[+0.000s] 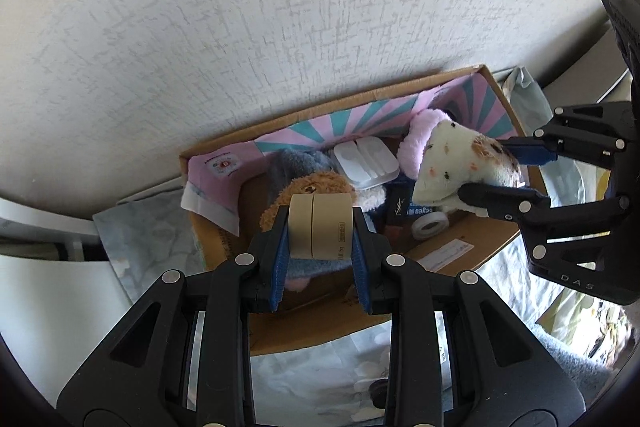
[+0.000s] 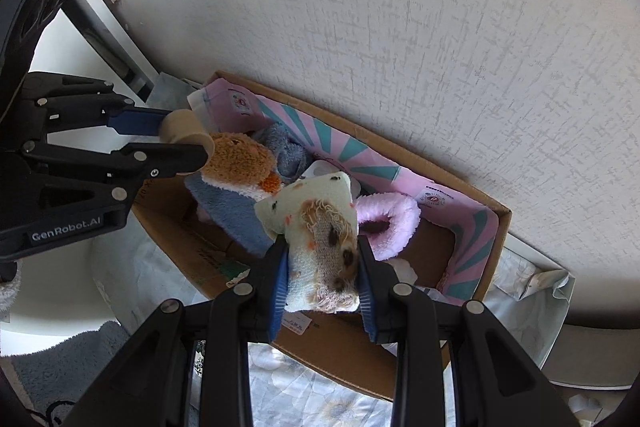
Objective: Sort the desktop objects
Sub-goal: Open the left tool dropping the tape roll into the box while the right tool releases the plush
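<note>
My left gripper (image 1: pixel 320 227) is shut on a beige roll of masking tape (image 1: pixel 320 225) and holds it above the near side of an open cardboard box (image 1: pixel 304 113). It also shows in the right wrist view (image 2: pixel 182 147), with the tape (image 2: pixel 180 129) in it. My right gripper (image 2: pixel 322 259) is shut on a cream spotted plush toy (image 2: pixel 316 227) and holds it over the box (image 2: pixel 502 217); the toy shows in the left wrist view (image 1: pixel 460 163). In the box lie a brown and blue plush bear (image 2: pixel 240 163), a pink fuzzy slipper (image 2: pixel 390 223) and a white case (image 1: pixel 366 163).
The box stands against a textured white wall (image 1: pixel 280 7) on a pale flowered cloth (image 1: pixel 320 367). A pink and teal striped liner (image 1: pixel 360 119) runs along its far side. A clear tape roll (image 1: pixel 430 225) and a black packet (image 1: pixel 398 209) lie inside.
</note>
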